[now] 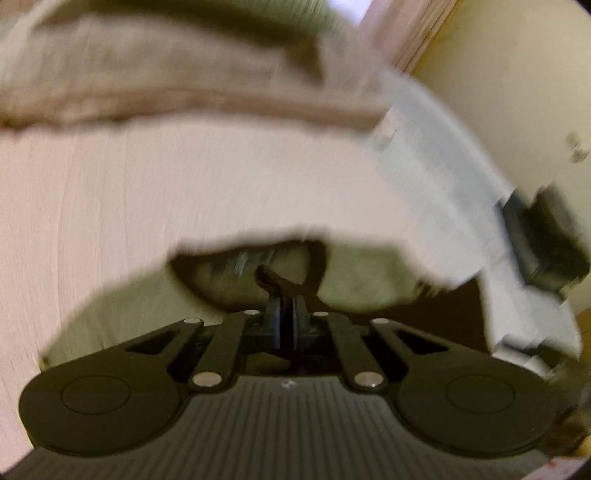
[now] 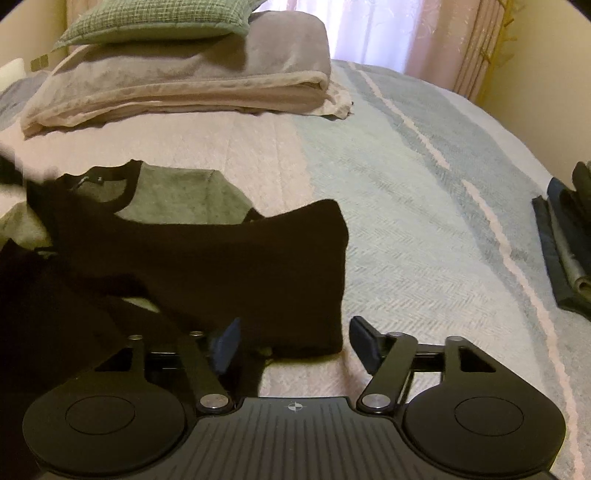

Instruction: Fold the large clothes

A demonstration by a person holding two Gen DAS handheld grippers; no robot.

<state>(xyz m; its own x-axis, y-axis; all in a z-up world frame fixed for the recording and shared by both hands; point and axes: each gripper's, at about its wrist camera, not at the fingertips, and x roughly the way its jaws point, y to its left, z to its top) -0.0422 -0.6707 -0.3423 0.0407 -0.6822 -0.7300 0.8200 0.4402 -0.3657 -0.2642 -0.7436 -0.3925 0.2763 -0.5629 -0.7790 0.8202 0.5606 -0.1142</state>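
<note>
Shirt: a grey-green and black shirt (image 2: 177, 199) lies on the bed (image 2: 406, 206), collar toward the headboard, one black sleeve (image 2: 288, 266) folded across the body.
Left gripper (image 1: 286, 295): jaws together, clamped on a dark edge of the shirt (image 1: 273, 277); the view is blurred, so I cannot tell which edge it is.
Why held so: the pinch looks meant to lift or drag that side over for the next fold.
Right gripper (image 2: 295, 343): jaws apart, holding nothing, low over the bed with the sleeve end between the fingers (image 2: 364, 343).
Why placed so: it seems set either to take the sleeve's hem or to leave it lying flat; I cannot say which.
Stage: I judge the folding is partway, one sleeve in, the rest of the body loose and rumpled at the left.
Blankets (image 2: 184, 85): folded stack near the headboard with a green pillow (image 2: 155, 18) on top, well apart from the shirt.
Dark pile (image 2: 565, 243): folded cloth at the right edge of the bed, likely finished pieces kept clear of the working space.
Risk: the thin shirt may slip from so small a pinch, and the folded sleeve may shift if the body is pulled.
</note>
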